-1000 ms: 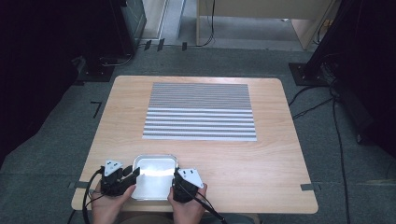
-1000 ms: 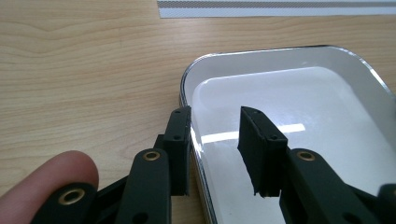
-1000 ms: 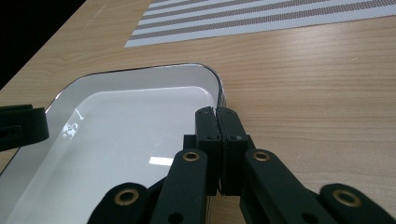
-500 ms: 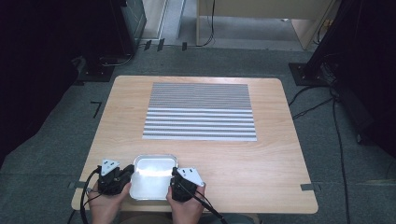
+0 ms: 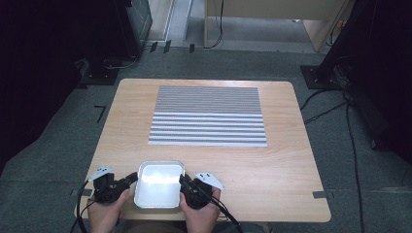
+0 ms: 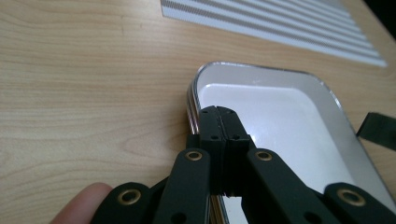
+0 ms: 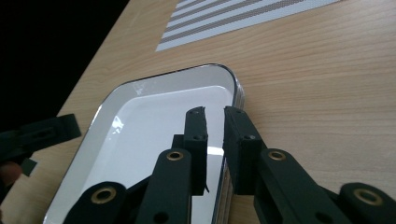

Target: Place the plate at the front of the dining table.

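Observation:
A shallow metal tray with a white inside lies at the near edge of the wooden table. My left gripper is at its left side. In the left gripper view the black jaws are pressed together over the tray's rim. On the other side, my right gripper straddles the right rim. Its jaws have just been opening, and a narrow gap shows between the pads with the rim inside it.
A grey and white striped mat covers the middle and far part of the table. Dark equipment and cables stand on the floor around the table. The person's hands rest at the table's near edge.
The left jaws have closed onto the tray's left rim. The right jaws have parted slightly. Both hands have stayed about where they were.

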Demonstrator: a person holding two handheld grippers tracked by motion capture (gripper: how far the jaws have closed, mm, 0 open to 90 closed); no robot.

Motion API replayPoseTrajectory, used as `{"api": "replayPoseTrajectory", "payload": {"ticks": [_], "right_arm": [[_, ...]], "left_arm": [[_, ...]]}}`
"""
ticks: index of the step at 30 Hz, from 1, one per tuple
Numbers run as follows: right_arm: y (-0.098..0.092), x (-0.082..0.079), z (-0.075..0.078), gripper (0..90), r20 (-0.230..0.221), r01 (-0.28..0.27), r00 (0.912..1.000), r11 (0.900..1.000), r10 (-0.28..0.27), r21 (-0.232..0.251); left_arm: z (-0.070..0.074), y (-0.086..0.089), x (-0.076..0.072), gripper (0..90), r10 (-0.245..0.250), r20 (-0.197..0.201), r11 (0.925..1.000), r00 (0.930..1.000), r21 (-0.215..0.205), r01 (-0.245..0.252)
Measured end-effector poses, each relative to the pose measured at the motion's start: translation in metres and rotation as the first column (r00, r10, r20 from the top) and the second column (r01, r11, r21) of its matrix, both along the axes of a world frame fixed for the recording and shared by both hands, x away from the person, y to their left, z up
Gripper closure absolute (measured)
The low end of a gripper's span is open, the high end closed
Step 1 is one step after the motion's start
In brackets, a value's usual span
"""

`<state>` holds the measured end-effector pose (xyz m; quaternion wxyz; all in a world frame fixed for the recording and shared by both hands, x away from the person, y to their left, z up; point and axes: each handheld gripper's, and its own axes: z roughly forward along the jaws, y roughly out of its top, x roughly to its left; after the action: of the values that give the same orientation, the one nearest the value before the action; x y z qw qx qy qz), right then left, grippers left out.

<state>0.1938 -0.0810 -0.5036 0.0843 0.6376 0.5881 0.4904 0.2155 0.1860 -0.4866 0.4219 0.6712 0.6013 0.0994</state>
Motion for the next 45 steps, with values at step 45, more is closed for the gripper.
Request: {"api": "replayPoseTrajectory", "payload": {"ticks": [45], "right_arm": [[0.021, -0.017, -0.012, 88.7, 0.133, 0.135, 0.9846, 0.976, -0.113, -0.170]], "left_arm": [[-0.006, -0.045, -0.020, 85.2, 0.042, 0.151, 0.9114, 0.9877, 0.399, -0.100]]}}
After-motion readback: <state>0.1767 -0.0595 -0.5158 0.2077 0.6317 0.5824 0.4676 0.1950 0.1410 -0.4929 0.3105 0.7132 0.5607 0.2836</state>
